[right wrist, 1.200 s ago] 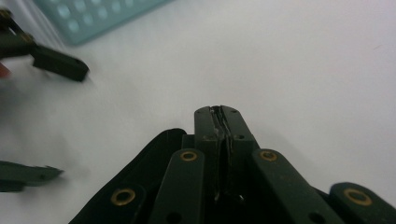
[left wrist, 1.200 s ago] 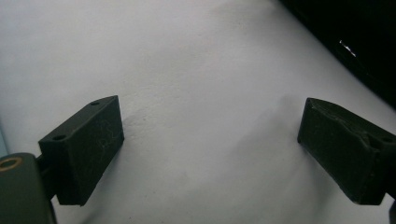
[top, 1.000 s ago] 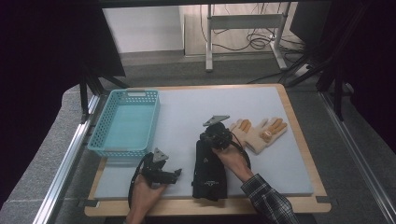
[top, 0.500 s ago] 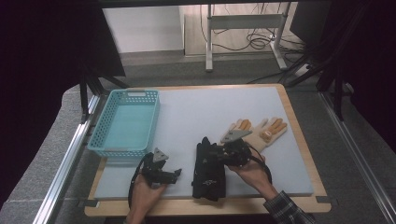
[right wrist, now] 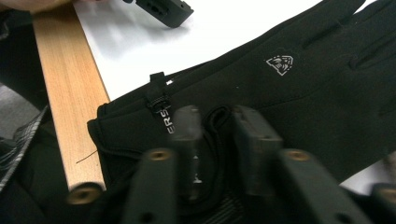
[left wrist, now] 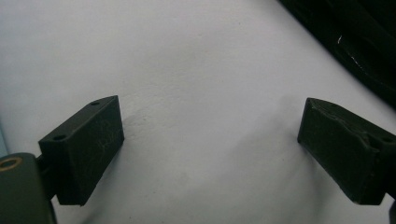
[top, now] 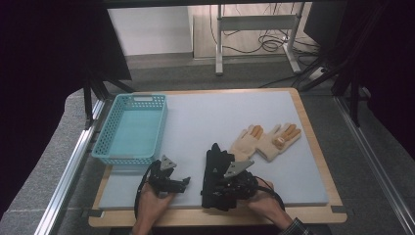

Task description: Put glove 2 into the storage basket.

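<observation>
A black glove (top: 214, 169) lies on the white mat (top: 220, 117) near the table's front edge, fingers pointing away from me; its cuff and small logo fill the right gripper view (right wrist: 280, 63). My right gripper (top: 220, 188) (right wrist: 217, 122) sits low over the cuff. Its jaws have just been closing and pinch a raised fold of black fabric. A little to the left, my left gripper (top: 183, 182) (left wrist: 210, 149) rests on bare mat, open, with nothing between its jaws. A pair of tan gloves (top: 266, 139) with orange fingertips lies to the right of the black glove.
A light blue basket (top: 132, 127) stands at the mat's left side. The wooden table rim (right wrist: 65, 93) runs close beside the glove's cuff. One jaw of the left gripper (right wrist: 166, 9) shows beyond the cuff.
My right gripper has moved from the far end of the black glove round its right side to the cuff at the front edge. The left gripper has stayed put.
</observation>
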`<state>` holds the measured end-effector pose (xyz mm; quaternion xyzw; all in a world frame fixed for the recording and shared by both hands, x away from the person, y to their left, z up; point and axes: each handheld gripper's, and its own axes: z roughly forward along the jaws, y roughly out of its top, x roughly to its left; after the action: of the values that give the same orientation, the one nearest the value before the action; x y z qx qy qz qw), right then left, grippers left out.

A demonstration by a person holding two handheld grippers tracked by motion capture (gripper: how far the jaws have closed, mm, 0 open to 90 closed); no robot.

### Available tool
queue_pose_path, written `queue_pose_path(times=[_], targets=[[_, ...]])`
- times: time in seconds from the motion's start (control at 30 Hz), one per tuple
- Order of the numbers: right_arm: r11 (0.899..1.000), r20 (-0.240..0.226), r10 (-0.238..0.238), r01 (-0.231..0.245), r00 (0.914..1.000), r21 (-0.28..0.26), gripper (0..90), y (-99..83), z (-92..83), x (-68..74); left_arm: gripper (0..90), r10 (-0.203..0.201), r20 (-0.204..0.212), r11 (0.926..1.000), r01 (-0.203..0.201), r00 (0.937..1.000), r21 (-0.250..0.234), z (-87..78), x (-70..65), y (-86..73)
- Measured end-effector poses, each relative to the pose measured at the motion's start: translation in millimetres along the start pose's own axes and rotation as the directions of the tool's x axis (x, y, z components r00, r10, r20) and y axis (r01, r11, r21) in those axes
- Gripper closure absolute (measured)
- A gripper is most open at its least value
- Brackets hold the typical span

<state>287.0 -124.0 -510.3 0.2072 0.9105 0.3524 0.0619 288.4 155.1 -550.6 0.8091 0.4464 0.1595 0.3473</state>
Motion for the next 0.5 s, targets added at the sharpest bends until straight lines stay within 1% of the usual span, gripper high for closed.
queue_pose_path(times=[0.03, 0.07, 0.1, 0.17, 0.2, 0.33, 0.37, 0.43, 0.5], targets=[[1.0, 0.004, 0.001, -0.001, 1.0, -0.007, 82.4, -0.4, -0.4, 0.9, 7.2, 0.0, 0.0, 1.0, 0.0, 1.0, 0.0, 0.0, 0.0, 0.0], [1.0, 0.009, 0.003, -0.003, 1.0, -0.005, 86.6, 0.0, -1.3, 1.2, 7.2, 0.0, 0.0, 1.0, 0.0, 1.0, 0.0, 0.0, 0.0, 0.0], [1.0, 0.003, 0.01, -0.01, 0.9999, 0.001, 87.2, 0.6, -1.9, 1.6, 7.2, -0.001, 0.0, 1.0, 0.001, 1.0, 0.0, 0.0, 0.0, 0.0], [1.0, 0.01, 0.016, -0.016, 0.9998, -0.007, 87.6, 1.6, -3.8, 3.1, 7.2, -0.002, 0.0, 1.0, 0.002, 1.0, 0.0, 0.0, -0.1, 0.0], [1.0, 0.007, 0.018, -0.017, 0.9998, -0.018, 87.7, 2.8, -5.6, 3.7, 7.2, 0.0, 0.0, 1.0, 0.0, 1.0, 0.0, 0.0, 0.0, 0.0], [0.996, -0.024, 0.046, -0.048, 0.9986, -0.075, 87.6, 12.7, -13.8, 6.8, 7.2, -0.002, 0.0, 1.0, 0.002, 1.0, 0.0, 0.0, -0.1, 0.0], [0.995, -0.028, 0.046, -0.049, 0.9985, -0.085, 87.6, 15.7, -14.3, 7.7, 7.2, -0.002, 0.0, 1.0, 0.002, 1.0, 0.0, 0.0, -0.2, 0.0], [0.992, -0.05, 0.059, -0.064, 0.997, -0.108, 87.6, 21.6, -14.0, 9.6, 7.2, -0.002, 0.0, 1.0, 0.002, 1.0, 0.0, 0.0, -0.1, 0.0], [0.992, -0.051, 0.056, -0.061, 0.9971, -0.106, 87.5, 23.7, -12.8, 10.4, 7.2, -0.002, 0.0, 1.0, 0.002, 1.0, 0.0, 0.0, -0.1, 0.0]])
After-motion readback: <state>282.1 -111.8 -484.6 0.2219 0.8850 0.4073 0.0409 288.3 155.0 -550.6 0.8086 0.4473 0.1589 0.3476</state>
